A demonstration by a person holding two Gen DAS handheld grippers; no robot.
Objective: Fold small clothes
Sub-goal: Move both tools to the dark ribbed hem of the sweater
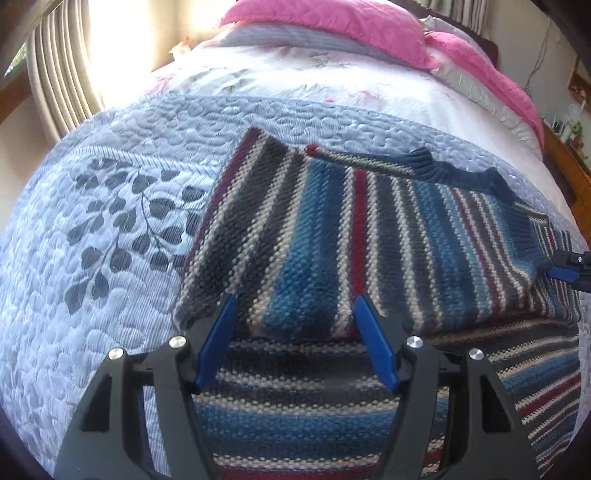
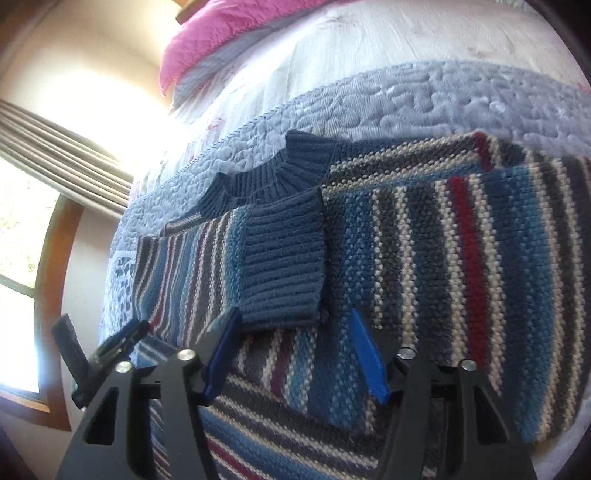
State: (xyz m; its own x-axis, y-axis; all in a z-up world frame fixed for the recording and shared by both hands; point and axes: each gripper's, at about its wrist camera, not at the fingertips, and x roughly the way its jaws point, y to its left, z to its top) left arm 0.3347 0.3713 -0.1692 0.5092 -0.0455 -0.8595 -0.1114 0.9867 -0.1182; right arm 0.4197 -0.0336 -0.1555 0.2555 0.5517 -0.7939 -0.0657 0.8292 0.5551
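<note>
Left wrist view: striped knit sweater [image 1: 332, 229] lying on a quilted grey bedspread [image 1: 110, 206], one sleeve folded across the body; left gripper [image 1: 295, 314] over the sleeve's near edge, jaws apart, clamping nothing; right wrist view: right gripper [image 2: 293, 325] at the navy ribbed cuff [image 2: 284, 258], jaws likewise apart; pink pillows [image 1: 332, 22] beyond.

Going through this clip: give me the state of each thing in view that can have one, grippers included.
Striped sweater: lying on the bed, partly folded.
Sleeve: laid across the body, cuff flat on top.
Collar: flat, at the far edge.
Left gripper: open, over the sweater's near part, holding nothing.
Right gripper: open, at the cuff's edge, holding nothing.
Quilt: spread over the bed.
</note>
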